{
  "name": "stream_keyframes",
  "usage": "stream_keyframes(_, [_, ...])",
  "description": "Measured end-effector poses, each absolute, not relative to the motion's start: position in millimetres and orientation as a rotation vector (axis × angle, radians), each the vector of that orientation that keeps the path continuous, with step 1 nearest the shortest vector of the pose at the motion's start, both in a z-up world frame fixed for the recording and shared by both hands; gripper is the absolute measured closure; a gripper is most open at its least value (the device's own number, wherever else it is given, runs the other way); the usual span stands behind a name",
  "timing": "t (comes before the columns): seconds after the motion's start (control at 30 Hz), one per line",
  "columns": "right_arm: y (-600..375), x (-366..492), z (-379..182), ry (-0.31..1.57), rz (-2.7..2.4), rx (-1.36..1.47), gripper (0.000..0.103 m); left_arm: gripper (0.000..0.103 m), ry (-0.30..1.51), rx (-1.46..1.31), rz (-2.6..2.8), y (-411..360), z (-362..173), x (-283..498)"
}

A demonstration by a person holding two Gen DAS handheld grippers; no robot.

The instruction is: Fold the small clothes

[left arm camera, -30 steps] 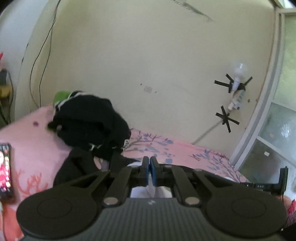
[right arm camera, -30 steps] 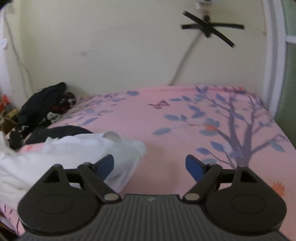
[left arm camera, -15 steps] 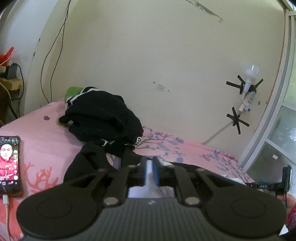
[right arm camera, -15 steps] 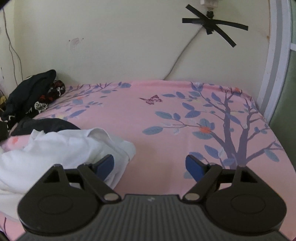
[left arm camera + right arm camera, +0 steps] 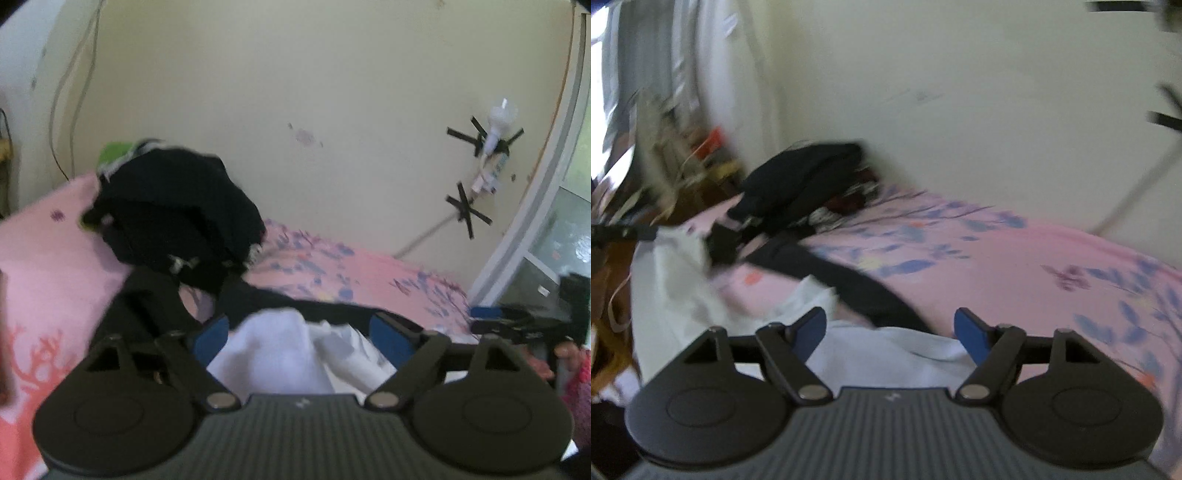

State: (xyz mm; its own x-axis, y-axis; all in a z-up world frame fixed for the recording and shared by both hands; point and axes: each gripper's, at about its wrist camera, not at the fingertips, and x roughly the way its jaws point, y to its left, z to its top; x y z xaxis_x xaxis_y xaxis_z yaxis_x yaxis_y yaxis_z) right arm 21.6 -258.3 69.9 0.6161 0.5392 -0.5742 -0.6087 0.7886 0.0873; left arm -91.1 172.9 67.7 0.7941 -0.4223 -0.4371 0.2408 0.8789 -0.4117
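So the left gripper [image 5: 300, 334] just let go: jaws clamped half a second ago, spread now. The white garment [image 5: 291, 350] is crumpled on the bed [image 5: 1015, 258]. Right gripper [image 5: 891, 330] is released too, so probably regrasping.

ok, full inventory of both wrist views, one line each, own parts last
white cloth garment: 1, white, crumpled on the bed between the left gripper's fingers
long black garment: 1, black, stretched across the bed behind the white one
black clothes pile: 1, black with a green bit, against the wall
pink floral bedsheet: 1, pink with blue-purple leaves, covers the bed
black tape crosses: 2, black, on the cream wall
left gripper: 1, black with blue pads, open
right gripper: 1, black with blue pads, open
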Motion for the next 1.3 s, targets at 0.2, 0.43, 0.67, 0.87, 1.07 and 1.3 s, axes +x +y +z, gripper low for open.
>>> stream_keyframes(0.2, [-204.2, 41.8, 27.1, 0.851, 0.774, -0.225, 0.036, 0.071, 0.606, -0.296, -0.399, 153.3, 52.7, -100.7])
stream_keyframes(0.43, [-208.2, 5.4, 37.1, 0.739, 0.776, -0.269, 0.099, 0.09, 0.622, -0.265, -0.368, 144.3, 42.7, -103.4])
stream_keyframes(0.67, [-200.2, -3.5, 28.9, 0.754, 0.606, -0.21, 0.099, 0.089, 0.698, -0.259, -0.264, 127.6, 24.0, -82.2])
stream_keyframes(0.87, [-194.8, -3.3, 25.3, 0.745, 0.563, -0.219, 0.099, 0.088, 0.714, -0.232, -0.212, 117.7, 19.6, -80.7])
stream_keyframes(1.07, [-194.5, -4.5, 23.7, 0.731, 0.557, -0.215, 0.098, 0.088, 0.725, -0.211, -0.183, 110.3, 21.1, -79.7])
stream_keyframes(1.3, [-196.4, -2.7, 23.3, 0.733, 0.564, -0.207, 0.098, 0.088, 0.726, -0.214, -0.179, 110.4, 20.0, -78.7])
